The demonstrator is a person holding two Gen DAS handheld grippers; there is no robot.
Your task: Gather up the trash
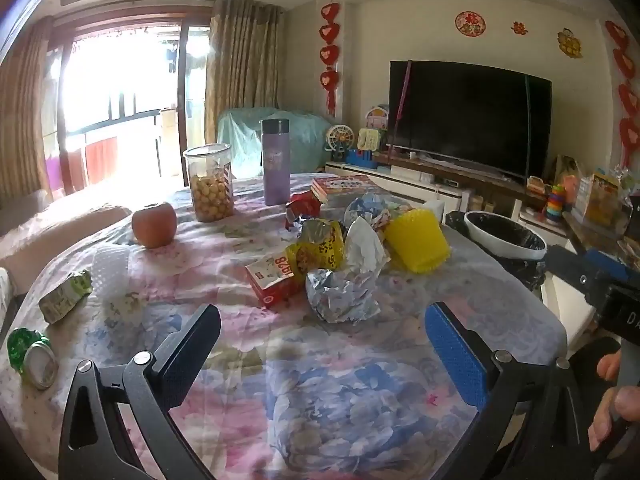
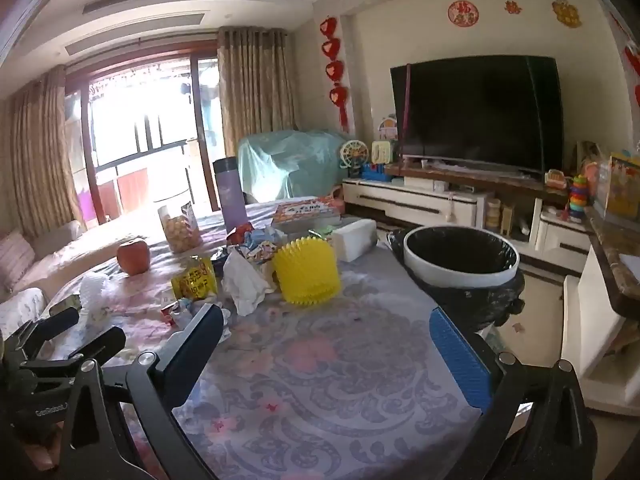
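Here, both grippers are hovering low over the floral tablecloth (image 1: 328,392), and neither is grasping anything. The left gripper (image 1: 324,340) is standing spread wide, with only bare cloth between its fingers; the right gripper (image 2: 326,340) is likewise gaping, nothing between its pads.

The trash is lying in a loose heap around the yellow spiky basket (image 1: 416,244). Touching the basket's left side, a crumpled white tissue (image 1: 362,246) is sitting; further left of that, a yellow snack wrapper (image 1: 318,250) is leaning against a red carton (image 1: 272,280). Just in front of the tissue, nearer the left gripper, a crushed silver-blue foil wrapper (image 1: 340,296) is resting. Behind the basket, more scrunched coloured wrappers (image 1: 372,208) are piling up.

Right of the basket, just off the table's edge, the white bin with a black liner (image 2: 460,260) is standing open.

Well left of the basket, a green-white carton (image 1: 64,296) and a green can (image 1: 32,356) are lying on the cloth.
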